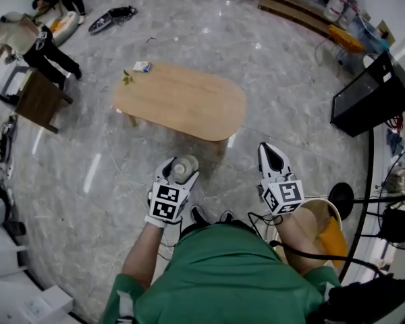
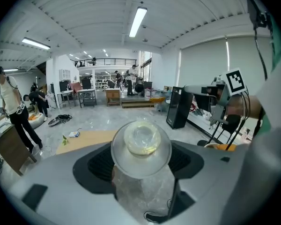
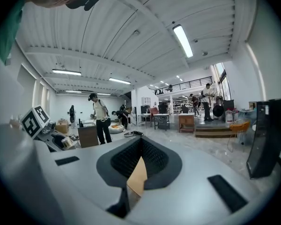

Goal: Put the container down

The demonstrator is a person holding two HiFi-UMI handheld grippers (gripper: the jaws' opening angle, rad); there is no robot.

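A clear round container (image 1: 184, 169) with a see-through lid sits between the jaws of my left gripper (image 1: 177, 174), which is shut on it and held above the floor, short of the near edge of the oval wooden table (image 1: 189, 106). In the left gripper view the container (image 2: 141, 146) fills the gap between the jaws, lid facing the camera. My right gripper (image 1: 273, 155) hovers to the right at about the same height, jaws shut with nothing in them; a sliver of the table (image 3: 137, 177) shows through its jaws.
A small box (image 1: 142, 66) and a green scrap (image 1: 127, 78) lie at the table's far left end. A black cabinet (image 1: 372, 94) stands to the right, a yellow-lined bucket (image 1: 325, 229) by my right side. People (image 1: 34, 42) and a small dark table (image 1: 42, 100) are at the far left.
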